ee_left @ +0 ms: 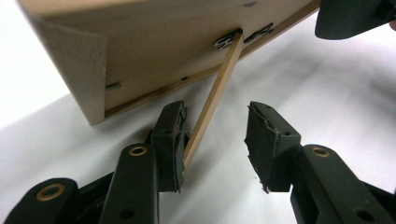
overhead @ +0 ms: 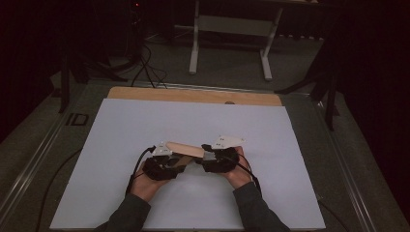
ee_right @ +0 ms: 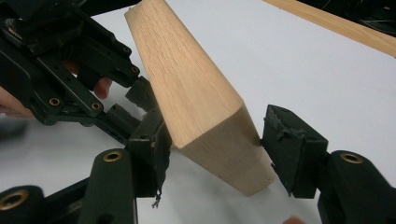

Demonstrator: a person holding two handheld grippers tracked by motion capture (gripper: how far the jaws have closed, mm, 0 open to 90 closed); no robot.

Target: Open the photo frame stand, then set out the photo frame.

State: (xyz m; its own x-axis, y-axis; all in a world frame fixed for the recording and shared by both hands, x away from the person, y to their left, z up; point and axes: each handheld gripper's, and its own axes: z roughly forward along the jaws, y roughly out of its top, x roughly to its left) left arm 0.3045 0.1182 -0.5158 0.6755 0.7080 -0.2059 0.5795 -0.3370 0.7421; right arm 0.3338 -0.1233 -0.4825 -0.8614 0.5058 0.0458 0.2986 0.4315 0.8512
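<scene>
Two tools on wooden block (overhead: 186,150); right tool (ee_right: 212,140) grips end; left tool (ee_left: 215,140) released around thin slat (ee_left: 212,105); no legible writing.

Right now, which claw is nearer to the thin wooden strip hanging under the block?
Left. The left claw has the thin wooden strip between its jaws, against one pad. The right claw straddles the far end of the wooden block.

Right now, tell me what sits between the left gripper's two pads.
In the left gripper view, a thin wooden strip hinged off the wooden block runs between the left gripper's pads, leaning against one; the other stands clear.
</scene>
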